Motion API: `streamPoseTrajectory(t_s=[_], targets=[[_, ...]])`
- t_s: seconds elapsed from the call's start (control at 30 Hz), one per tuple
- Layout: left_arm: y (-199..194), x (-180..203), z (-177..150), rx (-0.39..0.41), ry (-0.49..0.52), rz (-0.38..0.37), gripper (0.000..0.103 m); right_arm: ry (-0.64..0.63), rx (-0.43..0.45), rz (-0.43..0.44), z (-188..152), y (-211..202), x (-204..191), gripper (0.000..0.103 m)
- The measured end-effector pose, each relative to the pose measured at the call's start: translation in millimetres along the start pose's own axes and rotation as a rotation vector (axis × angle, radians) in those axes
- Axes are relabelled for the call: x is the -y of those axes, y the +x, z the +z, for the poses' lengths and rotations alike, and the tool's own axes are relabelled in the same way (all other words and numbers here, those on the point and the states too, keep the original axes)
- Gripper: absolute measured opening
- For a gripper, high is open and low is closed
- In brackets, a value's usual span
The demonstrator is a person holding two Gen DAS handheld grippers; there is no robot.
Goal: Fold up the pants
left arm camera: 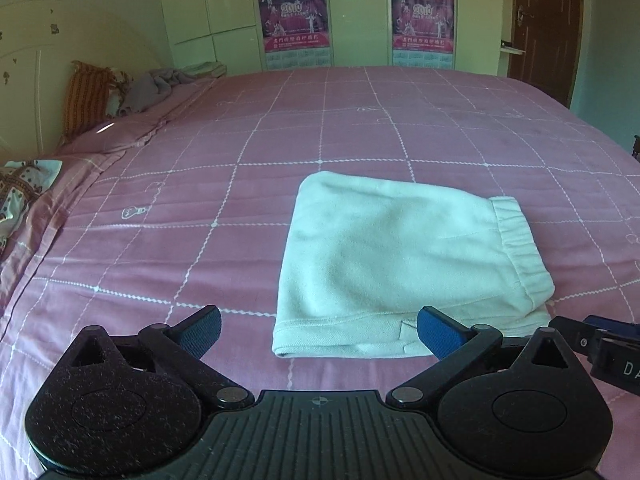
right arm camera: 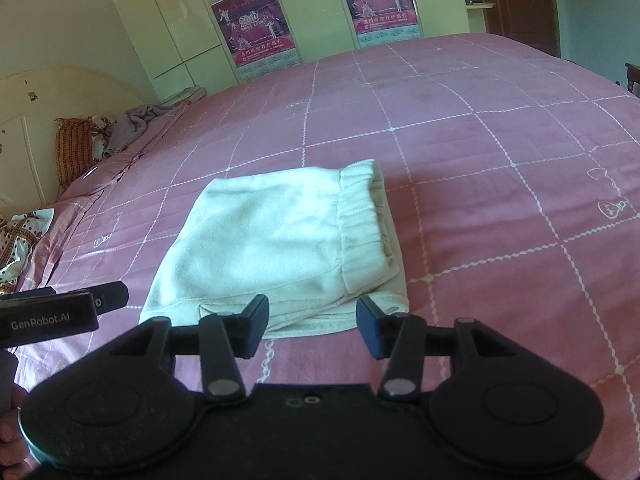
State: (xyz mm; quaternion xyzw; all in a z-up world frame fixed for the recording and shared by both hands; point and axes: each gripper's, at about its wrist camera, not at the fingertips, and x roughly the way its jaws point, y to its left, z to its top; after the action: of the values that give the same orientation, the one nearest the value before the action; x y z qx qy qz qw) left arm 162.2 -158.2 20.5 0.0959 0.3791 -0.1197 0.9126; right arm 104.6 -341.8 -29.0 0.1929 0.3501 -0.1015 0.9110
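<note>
A: On the bed [left arm camera: 400, 128], on its pink checked cover, I see the pants [left arm camera: 400, 264] folded into a compact pale rectangle, waistband on the right edge of the bundle.

B: Same from my right camera. Beside the pants, on their near edge, where do your tools sit?

A: The left hand-held gripper [left arm camera: 319, 330] hangs just in front of the pants' near hem, jaws spread wide, blue pads clear of the cloth. Nothing is between them.

B: And the right hand-held gripper [right arm camera: 312, 322]?

A: It hovers at the near edge of the pants, by the waistband corner. Its jaws are parted about halfway, nothing clamped; the fabric lies beyond the tips.

B: I read no grip on either side, then.

A: Agreed. Far left of the pants, by the headboard [right arm camera: 60, 92], I see an orange striped pillow [left arm camera: 86, 96] and a crumpled grey cloth [left arm camera: 152, 88]. Beyond the pants stands a pale wardrobe [left arm camera: 224, 12] with two red posters [left arm camera: 294, 16]. A brown door [left arm camera: 548, 24] is far right.
</note>
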Motion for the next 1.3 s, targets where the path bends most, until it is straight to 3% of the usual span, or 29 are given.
streamPoseTrajectory(t_s=[0.2, 0.3, 0.37, 0.9, 1.13, 1.3], targets=[[-23, -4, -5, 0.044, 0.035, 0.071, 0.103, -0.087, -0.007, -0.004, -7, -13, -17, 0.048], [-32, -3, -7, 0.041, 0.053, 0.077, 0.103, -0.107, 0.003, 0.005, -10, -23, -22, 0.062], [-40, -3, -9, 0.053, 0.057, 0.086, 0.103, -0.125, 0.015, 0.012, -12, -32, -26, 0.064], [-79, -4, -36, 0.081, 0.095, 0.051, 0.103, -0.125, 0.03, 0.023, -35, -69, -34, 0.084], [-93, -11, -44, 0.07, 0.074, 0.031, 0.103, -0.105, 0.085, 0.02, -41, -90, -36, 0.092], [-121, -16, -45, 0.111, 0.048, 0.035, 0.103, -0.093, 0.139, -0.015, -42, -113, -42, 0.097]])
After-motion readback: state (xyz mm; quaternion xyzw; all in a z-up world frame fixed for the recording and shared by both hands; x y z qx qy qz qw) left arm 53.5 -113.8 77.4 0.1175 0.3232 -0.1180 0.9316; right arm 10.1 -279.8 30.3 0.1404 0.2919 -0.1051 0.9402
